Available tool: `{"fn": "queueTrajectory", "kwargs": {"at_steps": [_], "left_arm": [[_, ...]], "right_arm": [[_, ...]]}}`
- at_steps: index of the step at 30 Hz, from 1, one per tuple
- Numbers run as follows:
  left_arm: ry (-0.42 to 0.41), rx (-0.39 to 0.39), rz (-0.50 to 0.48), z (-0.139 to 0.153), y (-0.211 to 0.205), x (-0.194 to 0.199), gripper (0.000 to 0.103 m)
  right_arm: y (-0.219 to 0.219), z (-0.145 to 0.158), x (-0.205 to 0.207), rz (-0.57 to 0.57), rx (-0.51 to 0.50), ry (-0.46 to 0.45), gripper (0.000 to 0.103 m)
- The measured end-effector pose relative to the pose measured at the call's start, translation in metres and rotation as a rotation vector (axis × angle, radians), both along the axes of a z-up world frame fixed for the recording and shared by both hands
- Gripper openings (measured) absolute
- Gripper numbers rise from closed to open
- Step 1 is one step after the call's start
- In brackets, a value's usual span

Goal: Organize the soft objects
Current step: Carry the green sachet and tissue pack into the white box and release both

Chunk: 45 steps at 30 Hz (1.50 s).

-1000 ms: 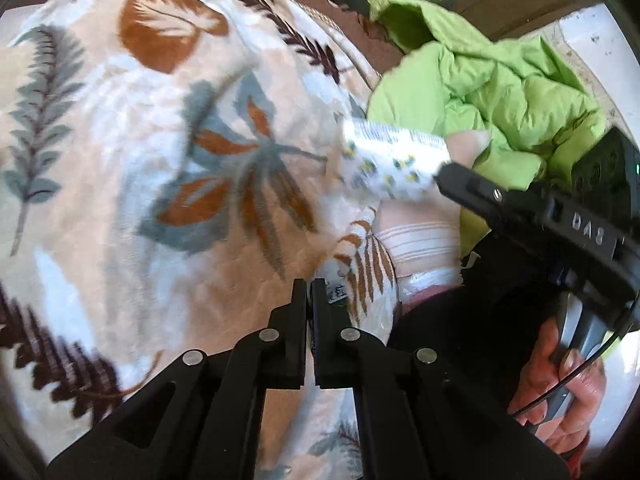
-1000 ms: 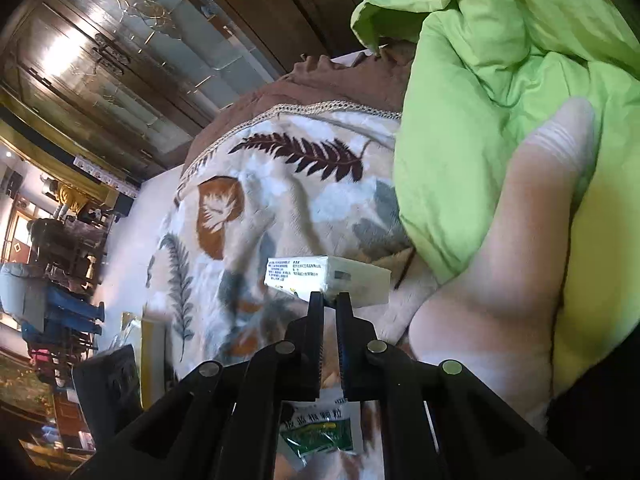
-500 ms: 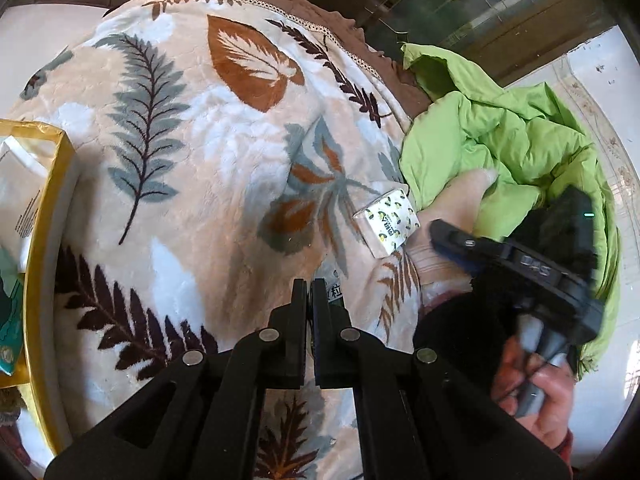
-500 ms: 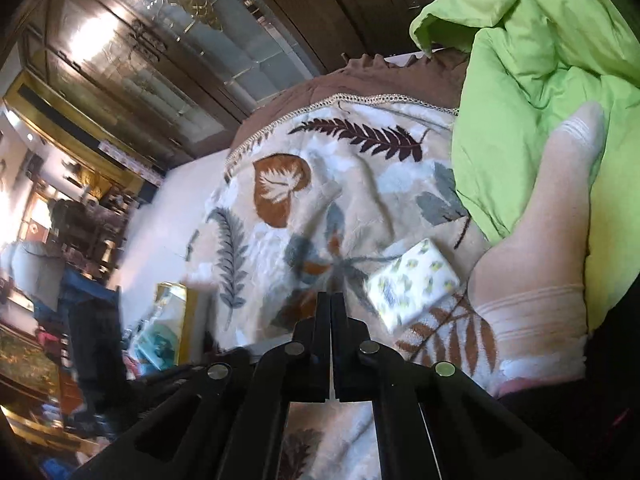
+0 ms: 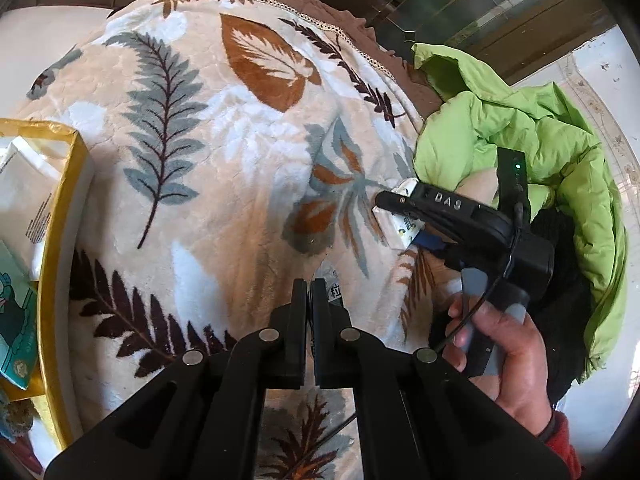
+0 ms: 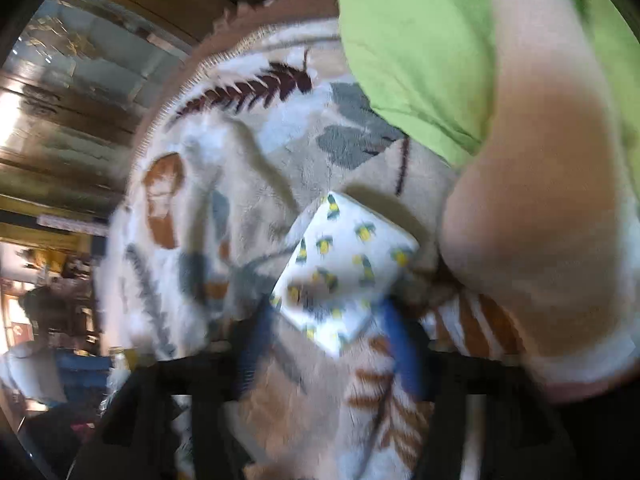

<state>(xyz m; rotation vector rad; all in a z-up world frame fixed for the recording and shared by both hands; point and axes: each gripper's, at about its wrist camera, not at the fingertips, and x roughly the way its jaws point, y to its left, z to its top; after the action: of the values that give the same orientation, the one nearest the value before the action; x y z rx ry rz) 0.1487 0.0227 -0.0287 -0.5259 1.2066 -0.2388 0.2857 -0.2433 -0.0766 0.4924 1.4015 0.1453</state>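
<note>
Tissue pack, lower centre on the leaf-print blanket, sits between the right hand-held gripper's just-opened jaws; plush pile could snag. Left hand-held gripper is closed, empty.

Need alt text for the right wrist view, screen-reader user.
Blurred close-up: the right gripper, jaws just opened, straddles a small white tissue pack with a yellow-and-green print, lying on a leaf-patterned blanket. A pale sock and a lime-green jacket fill the right side.
</note>
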Motion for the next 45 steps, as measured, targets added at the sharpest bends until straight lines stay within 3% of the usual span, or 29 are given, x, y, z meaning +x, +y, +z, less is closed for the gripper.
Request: {"fn": "queueTrajectory", "kwargs": {"at_steps": [2,5,7,14,24,35,45], "left_arm": [[-0.002,0.0,0.004,0.001,0.004,-0.002,0.0],[-0.009,-0.012,0.014,0.007,0.013,-0.009,0.0],[-0.033,-0.011,0.02,0.017,0.02,-0.017,0.0],[-0.095,0.045,0.082,0.051,0.073,-0.051,0.0],[-0.151,0.141,0.22,0.086,0.173,-0.106,0.0],[-0.101,0.151,0.281,0.069,0.221,-0.139,0.0],[-0.037,0.161,0.266,0.036,0.216,-0.146,0.001]], "right_arm": [[0.01,-0.009,0.007,0.0,-0.034,0.009,0.075],[0.021,-0.006,0.004,0.016,-0.126,-0.062,0.065],[0.027,0.0,-0.004,0.055,-0.133,-0.089,0.06],[0.065,0.054,-0.057,0.234,0.012,-0.213,0.06],[0.198,0.085,-0.102,0.495,0.181,-0.23,0.061],[0.31,0.107,-0.145,0.703,0.22,-0.221,0.061],[0.361,0.079,-0.165,0.84,0.094,-0.159,0.063]]}}
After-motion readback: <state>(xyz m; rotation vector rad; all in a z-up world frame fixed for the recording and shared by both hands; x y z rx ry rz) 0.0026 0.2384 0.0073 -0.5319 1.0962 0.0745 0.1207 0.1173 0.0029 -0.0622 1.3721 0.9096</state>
